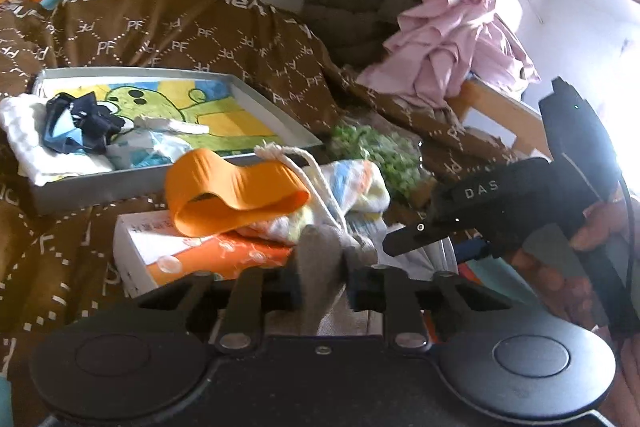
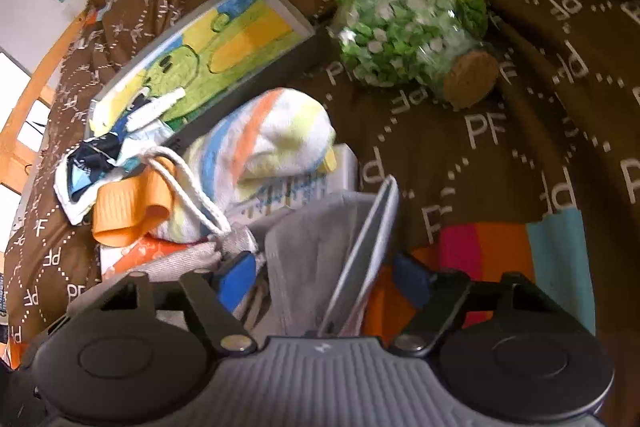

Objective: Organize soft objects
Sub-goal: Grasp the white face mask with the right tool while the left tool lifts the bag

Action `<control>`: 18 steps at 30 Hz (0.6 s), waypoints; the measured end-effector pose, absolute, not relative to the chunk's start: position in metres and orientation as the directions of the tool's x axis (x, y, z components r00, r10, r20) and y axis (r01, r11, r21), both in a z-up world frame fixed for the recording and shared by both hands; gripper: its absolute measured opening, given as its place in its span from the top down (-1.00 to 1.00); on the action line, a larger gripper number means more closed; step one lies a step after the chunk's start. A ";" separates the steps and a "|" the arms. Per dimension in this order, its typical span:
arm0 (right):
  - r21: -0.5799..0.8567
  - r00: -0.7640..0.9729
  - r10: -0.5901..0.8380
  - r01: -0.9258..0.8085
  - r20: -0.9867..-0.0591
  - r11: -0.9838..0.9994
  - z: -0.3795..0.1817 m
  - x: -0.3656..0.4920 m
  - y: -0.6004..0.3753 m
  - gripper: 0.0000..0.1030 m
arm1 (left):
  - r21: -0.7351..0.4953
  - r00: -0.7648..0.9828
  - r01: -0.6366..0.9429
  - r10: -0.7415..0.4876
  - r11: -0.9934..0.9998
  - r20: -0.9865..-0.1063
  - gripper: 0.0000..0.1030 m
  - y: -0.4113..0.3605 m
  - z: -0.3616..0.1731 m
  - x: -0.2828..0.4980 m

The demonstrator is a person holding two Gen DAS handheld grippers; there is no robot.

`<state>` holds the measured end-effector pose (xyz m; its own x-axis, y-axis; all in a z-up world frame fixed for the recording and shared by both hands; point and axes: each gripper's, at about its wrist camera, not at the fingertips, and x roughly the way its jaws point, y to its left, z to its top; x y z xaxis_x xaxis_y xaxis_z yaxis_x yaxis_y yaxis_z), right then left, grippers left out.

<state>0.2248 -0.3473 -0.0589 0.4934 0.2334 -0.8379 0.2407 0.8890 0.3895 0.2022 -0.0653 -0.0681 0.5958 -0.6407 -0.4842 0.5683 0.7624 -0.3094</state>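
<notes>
Two grippers work over one brown bed cover (image 2: 500,131). Left gripper (image 1: 324,267) points shallowly down, its jaws pinched on a grey drawstring pouch (image 1: 320,259) lying over one book (image 1: 200,259). Right gripper (image 2: 324,275) tilts steeply down, jaws wide apart astride the pouch's grey cloth, pads not pressing it. One orange band (image 1: 232,195) and one striped sock (image 2: 272,135) lie on the book, beside one tray (image 1: 276,107) of small cloths. One corked jar (image 2: 416,31) lies apart.

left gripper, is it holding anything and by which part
The left gripper is shut on the grey drawstring bag, pinching a bunched fold near its corded mouth. The right gripper is open, straddling the bag's cloth.
</notes>
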 end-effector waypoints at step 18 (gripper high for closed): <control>0.399 0.576 0.171 0.296 -0.799 0.868 -0.050 0.214 -0.363 0.68 | -0.214 0.579 0.620 -0.624 0.755 -0.524 0.93 -0.081 -0.070 0.191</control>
